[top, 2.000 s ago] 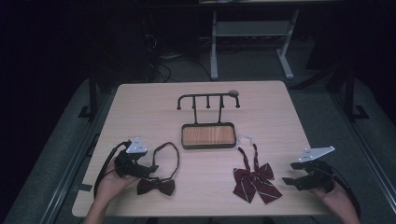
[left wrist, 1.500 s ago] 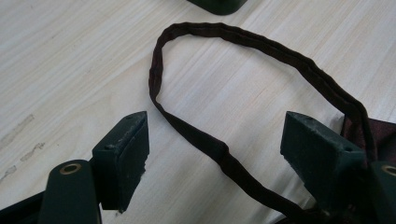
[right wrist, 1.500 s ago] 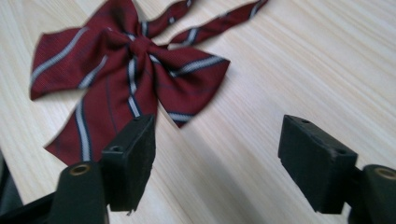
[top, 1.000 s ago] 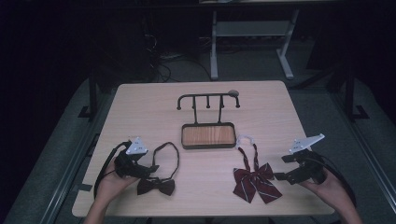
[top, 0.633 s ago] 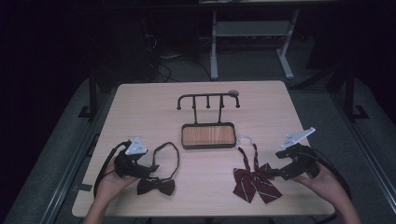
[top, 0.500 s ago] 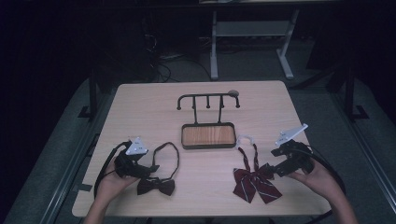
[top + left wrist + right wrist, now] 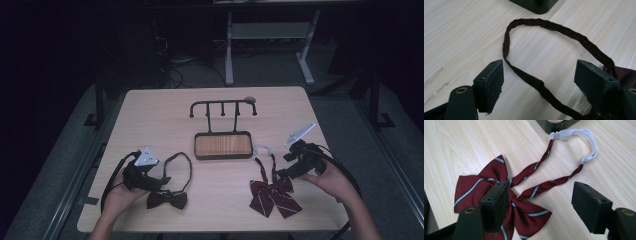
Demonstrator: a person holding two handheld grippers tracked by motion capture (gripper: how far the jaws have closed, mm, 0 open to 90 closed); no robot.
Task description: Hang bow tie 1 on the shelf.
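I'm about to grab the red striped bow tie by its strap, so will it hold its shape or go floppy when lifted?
Probably floppy: the striped bow tie is thin cloth lying flat, its straps curving loosely. The white elastic loop would likely stretch. It looks light, so the bow should dangle below the open right claw.

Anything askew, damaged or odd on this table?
Nothing stands out. The black bow tie and striped red bow tie lie flat on the table, and the hook stand sits upright between them.

A red striped bow tie [image 7: 273, 194] and a dark bow tie [image 7: 167, 199] lie flat on the table
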